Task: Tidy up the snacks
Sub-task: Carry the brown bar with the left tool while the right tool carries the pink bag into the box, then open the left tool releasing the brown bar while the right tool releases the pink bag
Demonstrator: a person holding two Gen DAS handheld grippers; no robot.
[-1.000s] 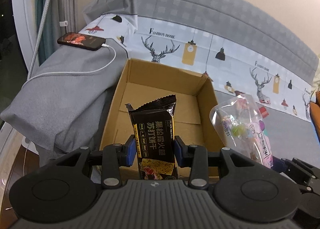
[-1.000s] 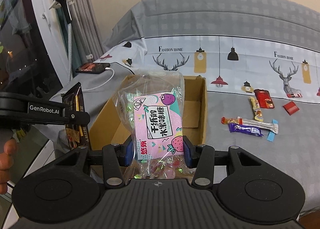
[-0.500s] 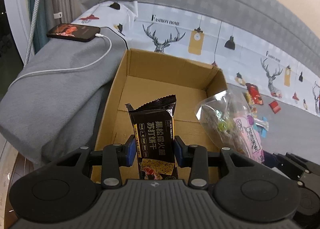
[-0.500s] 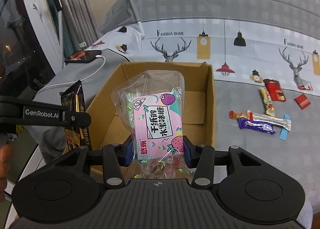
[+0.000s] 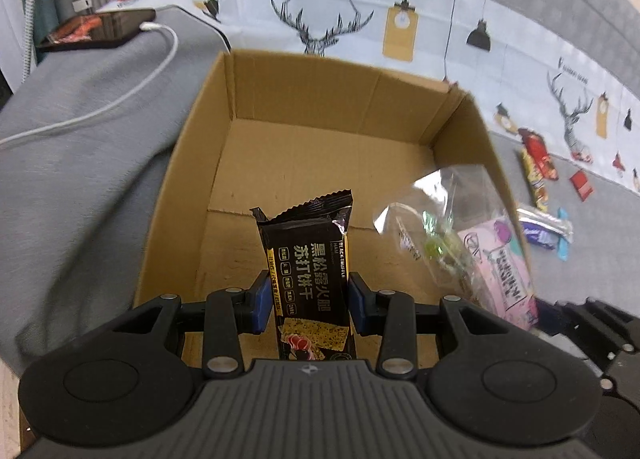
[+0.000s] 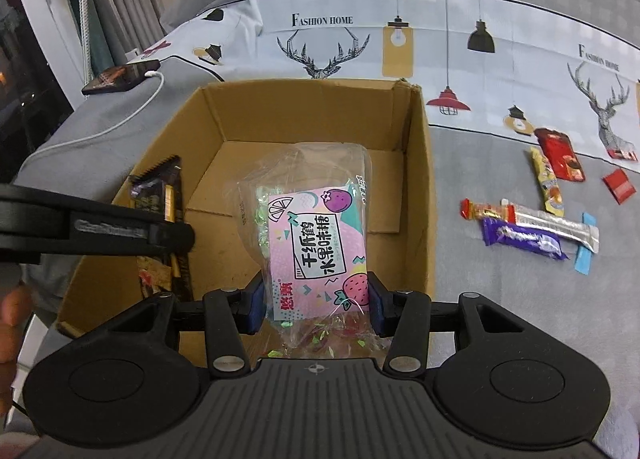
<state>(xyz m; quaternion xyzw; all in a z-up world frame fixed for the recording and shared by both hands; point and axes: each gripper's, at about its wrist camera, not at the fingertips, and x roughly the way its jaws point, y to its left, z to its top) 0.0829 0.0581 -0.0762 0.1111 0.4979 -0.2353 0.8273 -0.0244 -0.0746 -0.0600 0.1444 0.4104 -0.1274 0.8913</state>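
My left gripper [image 5: 308,307] is shut on a black cracker packet [image 5: 310,255] and holds it upright over the near left part of an open cardboard box [image 5: 192,139]. My right gripper [image 6: 316,309] is shut on a clear candy bag with a pink label [image 6: 316,235], held over the box [image 6: 420,179] near its front. The candy bag also shows at the right of the left wrist view [image 5: 472,247]. The black packet shows at the left of the right wrist view [image 6: 160,199]. The box floor is bare cardboard.
The box sits on a bed with a grey and white deer-print cover [image 6: 500,59]. Several loose snack bars [image 6: 536,227] lie on the bed right of the box. A phone [image 5: 96,27] on a white charging cable lies on a grey blanket at the left.
Both grippers have moved forward and down over the box, each still holding its snack. The box now looks larger and closer in both views.
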